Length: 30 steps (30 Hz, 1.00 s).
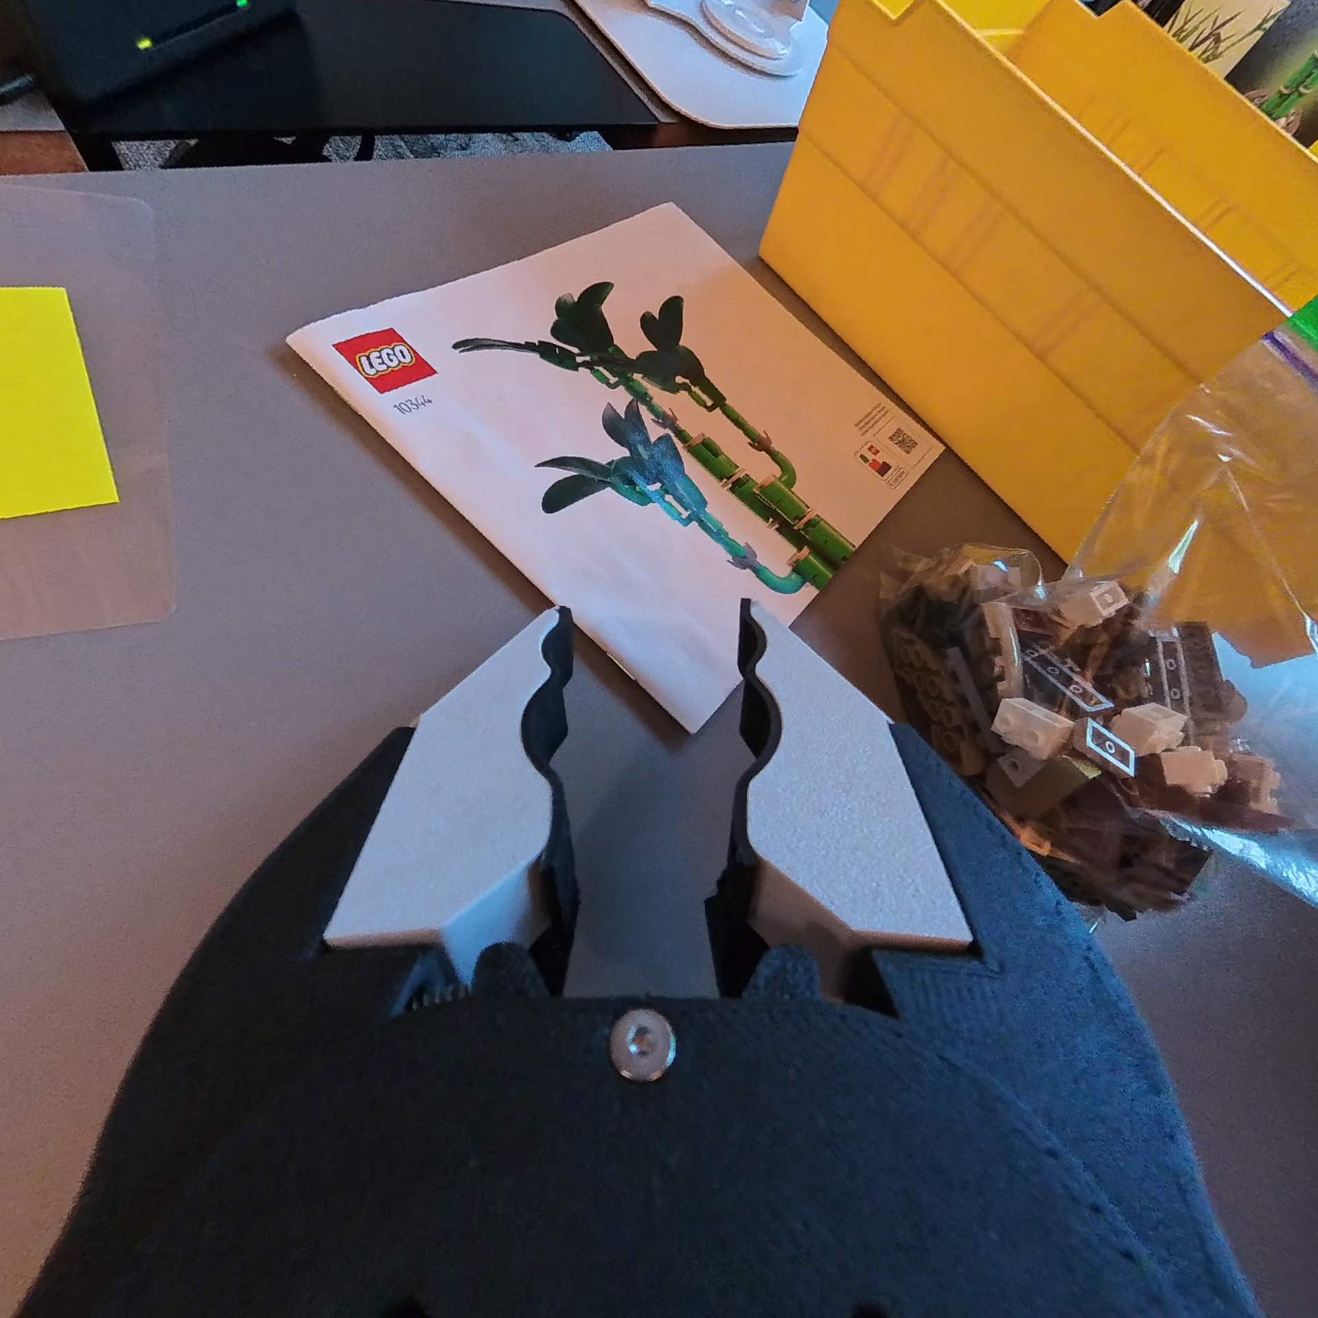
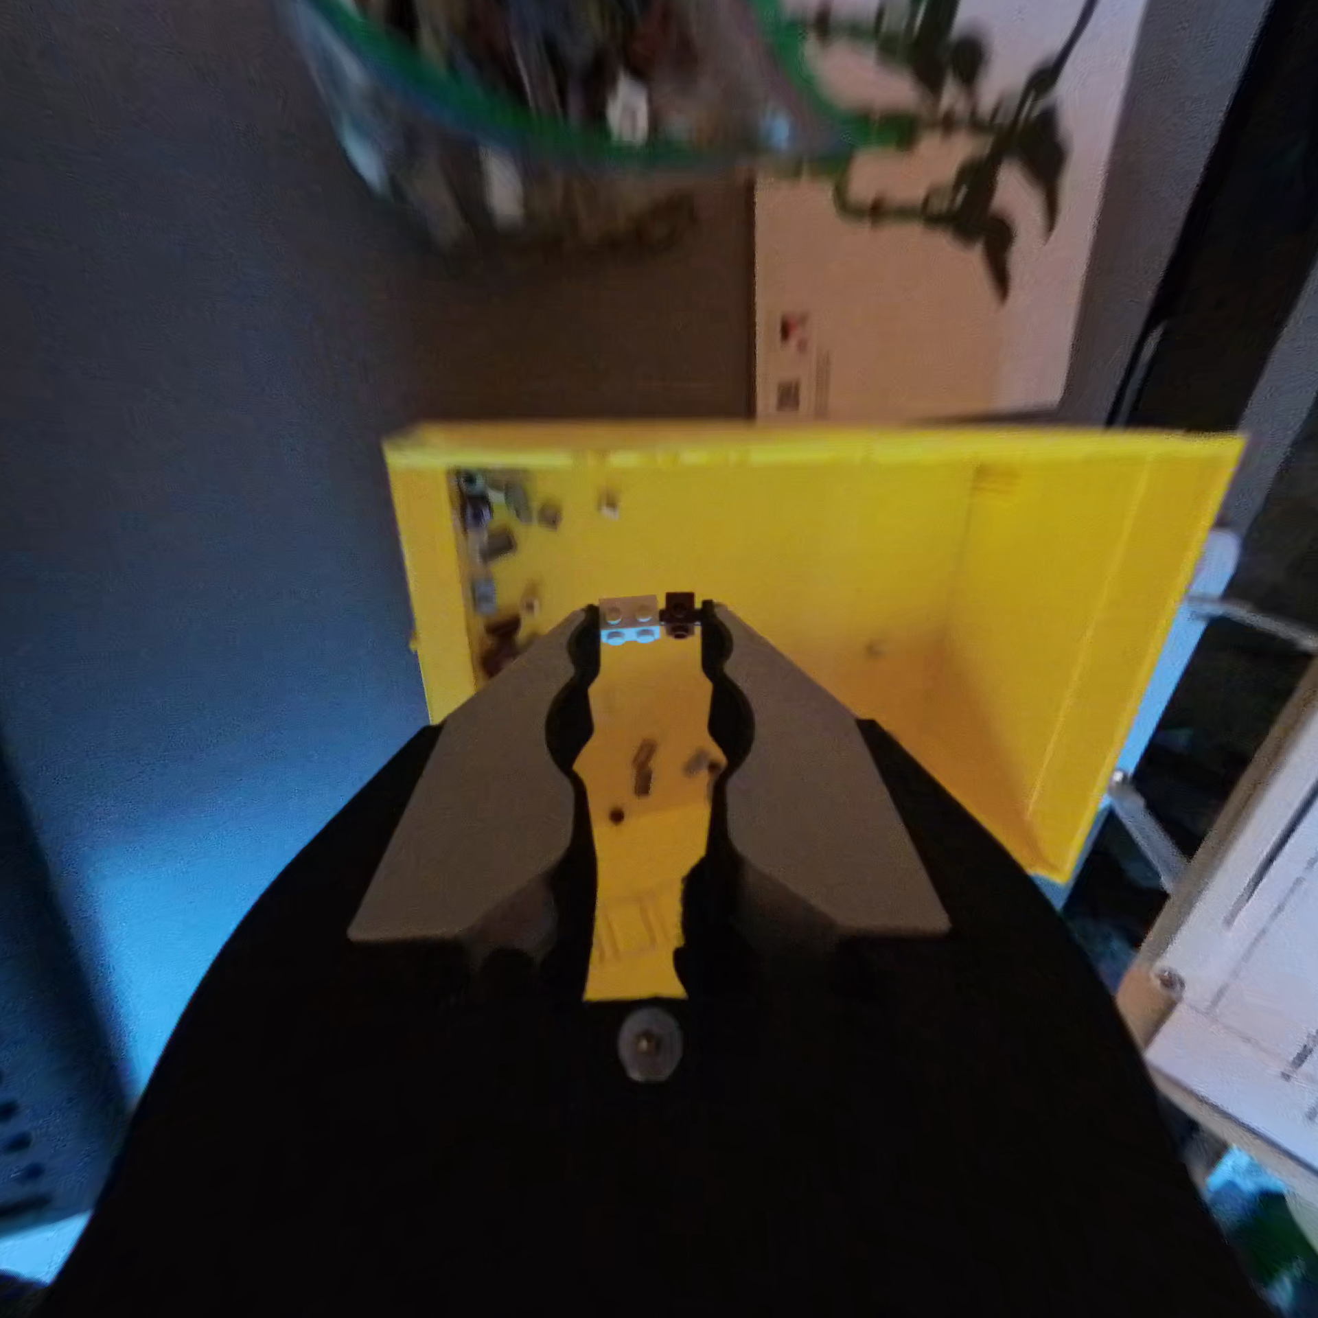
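My left gripper (image 1: 655, 610) is open and empty, low over the brown table (image 1: 285, 713), with its tips at the near corner of a white instruction booklet (image 1: 592, 456) that pictures a green plant. A clear bag of brown, white and dark bricks (image 1: 1070, 720) lies just to its right. My right gripper (image 2: 649, 620) is shut on a small white brick (image 2: 629, 622) joined to a dark brown brick (image 2: 677, 615), and holds them above the inside of a yellow box (image 2: 784, 535). Several loose small bricks (image 2: 492, 556) lie in the box's left part.
The yellow box (image 1: 998, 271) stands at the back right of the table, beside the booklet. A clear sheet with a yellow square (image 1: 43, 399) lies at the left. A black desk (image 1: 356, 78) stands beyond the table. The booklet (image 2: 891, 321) and the blurred bag (image 2: 535, 107) show past the box. Spacing between my two grippers at the tips: around 25 cm.
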Motion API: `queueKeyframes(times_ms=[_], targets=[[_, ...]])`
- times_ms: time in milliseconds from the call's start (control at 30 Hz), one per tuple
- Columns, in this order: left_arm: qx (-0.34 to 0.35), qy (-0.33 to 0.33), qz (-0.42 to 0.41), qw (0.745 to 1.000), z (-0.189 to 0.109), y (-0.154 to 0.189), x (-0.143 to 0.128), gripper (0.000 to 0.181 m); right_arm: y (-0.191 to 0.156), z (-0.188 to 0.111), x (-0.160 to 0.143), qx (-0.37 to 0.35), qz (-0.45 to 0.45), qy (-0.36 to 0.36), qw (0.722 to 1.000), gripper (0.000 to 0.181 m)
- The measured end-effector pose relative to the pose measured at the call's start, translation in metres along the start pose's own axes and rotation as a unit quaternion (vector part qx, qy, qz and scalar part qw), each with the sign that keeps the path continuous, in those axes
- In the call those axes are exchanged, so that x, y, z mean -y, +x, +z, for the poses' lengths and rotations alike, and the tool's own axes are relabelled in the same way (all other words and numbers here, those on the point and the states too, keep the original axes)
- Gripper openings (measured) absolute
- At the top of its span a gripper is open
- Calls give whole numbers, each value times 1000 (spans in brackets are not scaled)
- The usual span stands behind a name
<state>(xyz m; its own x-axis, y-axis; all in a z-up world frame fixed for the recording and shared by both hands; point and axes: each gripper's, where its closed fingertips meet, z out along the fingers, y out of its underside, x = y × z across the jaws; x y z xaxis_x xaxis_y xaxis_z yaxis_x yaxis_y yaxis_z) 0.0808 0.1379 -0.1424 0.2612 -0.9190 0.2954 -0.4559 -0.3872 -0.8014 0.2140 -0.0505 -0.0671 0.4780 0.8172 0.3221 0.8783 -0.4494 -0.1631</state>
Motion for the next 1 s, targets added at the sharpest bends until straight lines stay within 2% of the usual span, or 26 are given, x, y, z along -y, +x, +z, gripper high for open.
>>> queueKeyframes(times_ms=[100,167,333,433,600,700,867,933,1000], targets=[[1,1,1,1000,0,0,0,45,-9,-13,63,27,19,122,992,28],[1,1,2,1000,0,0,0,45,-18,-10,91,74,47,165,982,28],[1,1,4,1000,-1,1,1,45,-24,20,123,136,129,194,963,28],[0,1,4,1000,0,2,0,45,-25,18,126,156,158,207,953,28],[3,-4,10,1000,1,2,-1,45,-25,1,127,173,172,227,943,28],[4,-5,12,1000,1,2,-1,45,-31,-12,139,193,170,250,934,28],[4,-3,9,1000,1,1,-1,45,-34,26,118,149,156,119,969,28],[5,-3,11,1000,0,1,-1,45,-29,29,124,131,158,130,970,28],[5,-4,11,1000,1,2,-1,45,-17,23,127,107,171,149,968,44]])
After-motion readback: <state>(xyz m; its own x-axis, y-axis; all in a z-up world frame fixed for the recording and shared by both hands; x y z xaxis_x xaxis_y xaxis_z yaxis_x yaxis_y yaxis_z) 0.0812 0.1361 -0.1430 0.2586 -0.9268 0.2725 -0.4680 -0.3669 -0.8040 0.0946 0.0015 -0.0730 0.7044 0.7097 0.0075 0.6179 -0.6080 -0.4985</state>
